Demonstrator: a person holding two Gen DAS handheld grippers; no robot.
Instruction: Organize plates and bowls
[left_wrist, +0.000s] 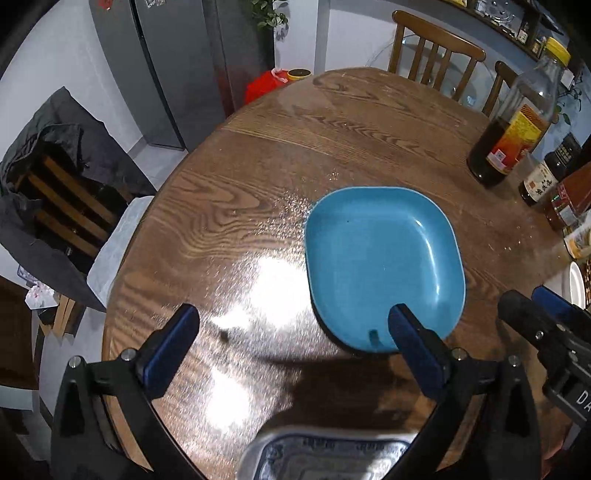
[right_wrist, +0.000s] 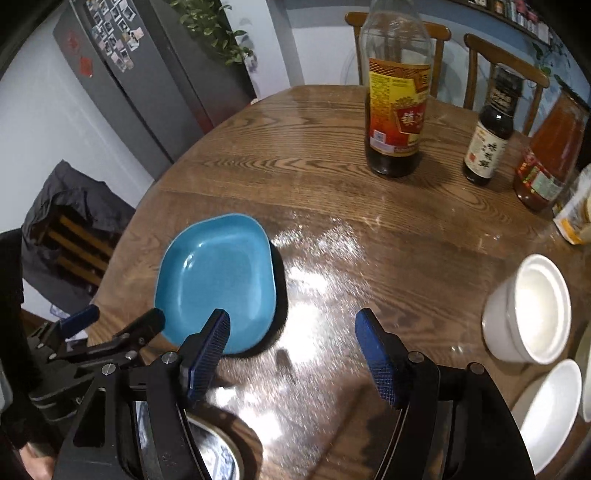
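1 blue plate (left_wrist: 384, 266), squarish w/ rounded corners, lies flat on the table (left_wrist: 332, 140), nothing on it. In the left wrist view it sits just ahead of the left claw (left_wrist: 291, 332), toward that claw's right finger; in the right wrist view it's off to the left of the right claw (right_wrist: 291, 347).

White bowls on the right side of the table: a stack of 2 (right_wrist: 528, 306), 1 nested in the other, plus 1 more white bowl (right_wrist: 550, 410) nearer the cam. A further white rim shows at the far right edge, can't tell what it is. 1 blue-and-white patterned dish (left_wrist: 325, 454) at the near table edge, under both claws, mostly hidden.

Bottles: 3, all upright at the far right. 1 big clear bottle (right_wrist: 397, 92) w/ dark liquid low down and a yellow-red label, 1 small dark bottle (right_wrist: 491, 129) w/ white label, 1 bottle of red sauce (right_wrist: 550, 155). They stand near each other, well apart from the plate. 1 yellow-white carton (right_wrist: 576, 214) just beside the red one.

Claws: 2. Left claw released, fingers spread wide, only bare table between them. Right claw also released, nothing between its pads.

Table: round, brown wood, strong grain, glossy w/ bright glare patches.

Room: 2 wooden chairs (right_wrist: 502, 66) at the far side, 1 more chair (left_wrist: 62, 192) on the left w/ dark cloth draped over it. Grey fridge (right_wrist: 122, 74) w/ photos stuck on, green plant (right_wrist: 214, 29) on top of it, white walls, shelf w/ jars upper right.
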